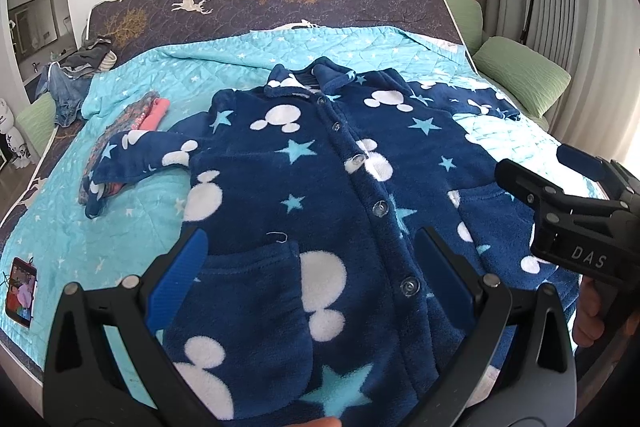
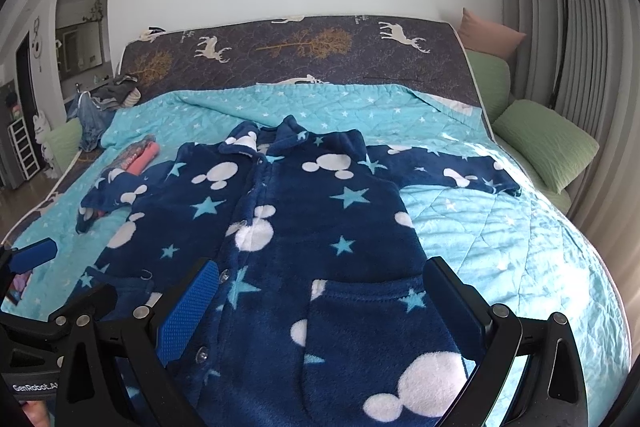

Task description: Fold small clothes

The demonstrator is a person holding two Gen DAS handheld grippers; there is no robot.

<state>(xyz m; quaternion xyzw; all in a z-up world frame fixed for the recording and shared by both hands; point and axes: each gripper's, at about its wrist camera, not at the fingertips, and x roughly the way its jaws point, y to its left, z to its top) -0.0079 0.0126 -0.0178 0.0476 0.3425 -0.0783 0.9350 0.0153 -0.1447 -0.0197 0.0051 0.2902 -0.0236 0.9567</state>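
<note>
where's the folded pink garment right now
In both views the folded pink garment lies far left on the turquoise quilt, just beyond the fleece jacket's left sleeve.

Two hand-held grippers sit side by side, both pointing forward. The left gripper (image 1: 312, 267) has its jaws spread wide. The right gripper (image 2: 320, 291) is likewise spread wide, gripping nothing.

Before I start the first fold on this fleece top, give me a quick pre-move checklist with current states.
1. Fleece top lies front up, buttoned: ok.
2. Left gripper open, over the hem: ok.
3. Right gripper open, above the pocket: ok.
4. Right sleeve spread flat on the blanket: ok.
5. Left sleeve overlaps the folded clothes pile: not ok.
6. Hem edge flat: cannot tell.
</note>
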